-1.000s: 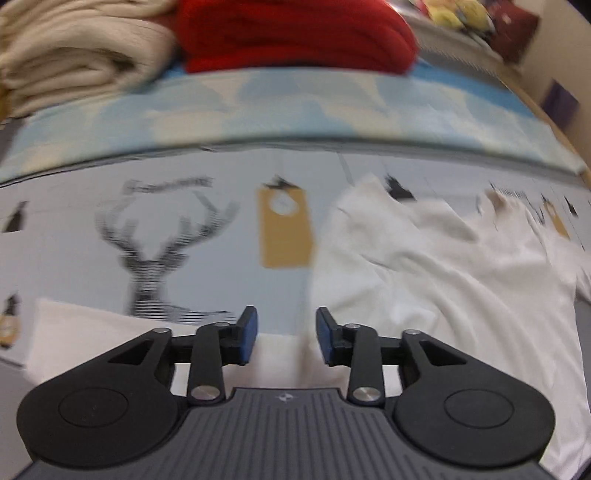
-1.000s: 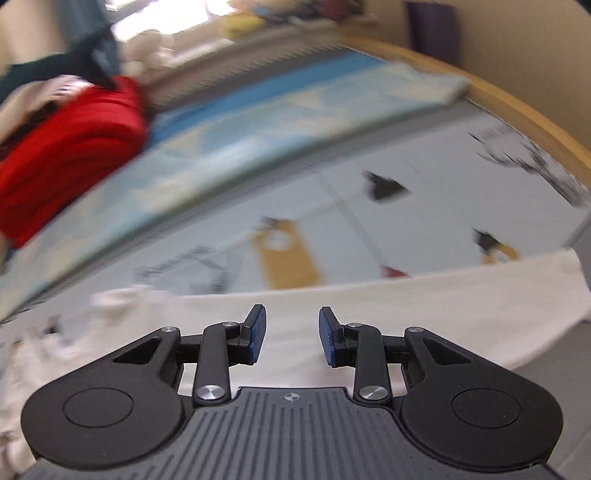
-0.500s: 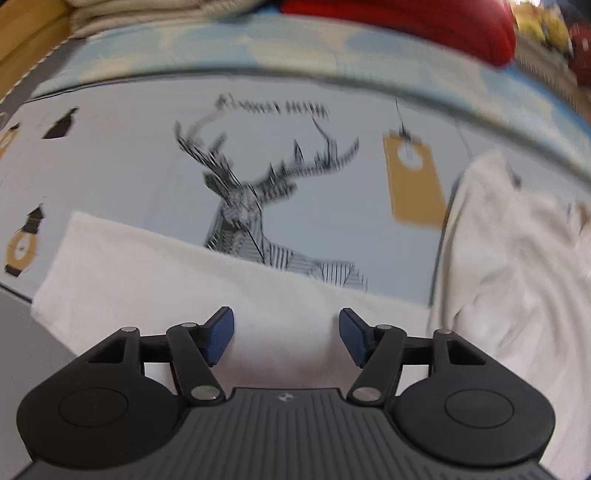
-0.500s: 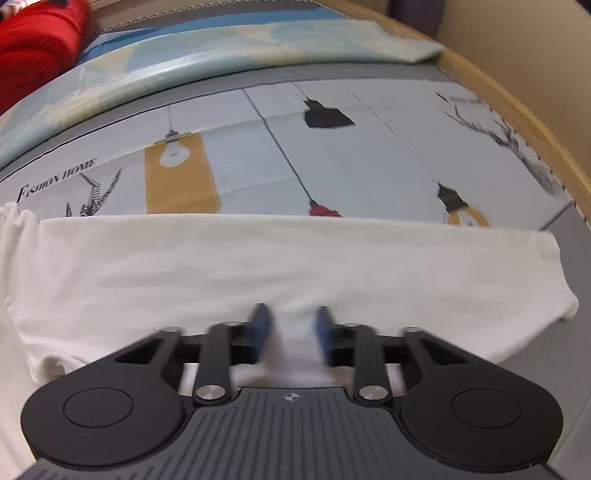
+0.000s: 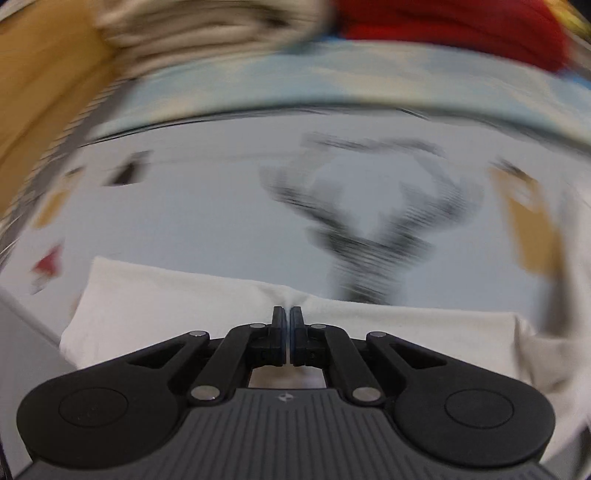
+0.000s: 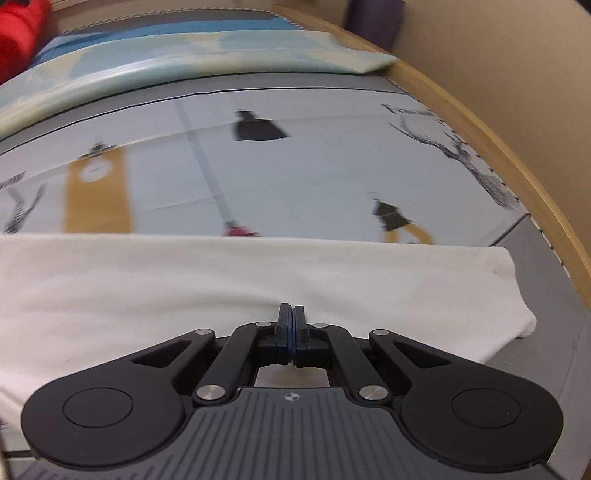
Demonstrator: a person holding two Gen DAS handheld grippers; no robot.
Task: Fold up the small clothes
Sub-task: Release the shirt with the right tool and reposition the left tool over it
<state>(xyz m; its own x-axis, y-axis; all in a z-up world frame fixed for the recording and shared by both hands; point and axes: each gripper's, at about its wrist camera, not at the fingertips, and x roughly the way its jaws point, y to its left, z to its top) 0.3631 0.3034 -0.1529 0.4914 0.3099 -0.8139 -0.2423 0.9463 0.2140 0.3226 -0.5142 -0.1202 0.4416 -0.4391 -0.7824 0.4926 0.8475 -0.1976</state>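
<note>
A small white garment (image 5: 166, 299) lies flat on a grey printed cloth. In the left wrist view my left gripper (image 5: 287, 314) is shut on the garment's near part, and the fabric puckers into the closed fingertips. The same white garment (image 6: 184, 273) fills the lower half of the right wrist view, its right corner near the table edge. My right gripper (image 6: 291, 312) is shut on it, with a small ridge of fabric pinched between the blue pads. The left view is motion-blurred.
The grey cloth (image 6: 314, 173) carries deer, lamp and tag prints. A light blue folded cloth (image 6: 184, 55) lies behind it. Red (image 5: 461, 26) and cream (image 5: 203, 29) folded clothes are stacked at the back. A wooden table rim (image 6: 517, 177) curves along the right.
Both grippers went from open to shut, each pinching the white garment. The left gripper moved left along the garment, and its view is now blurred by motion.
</note>
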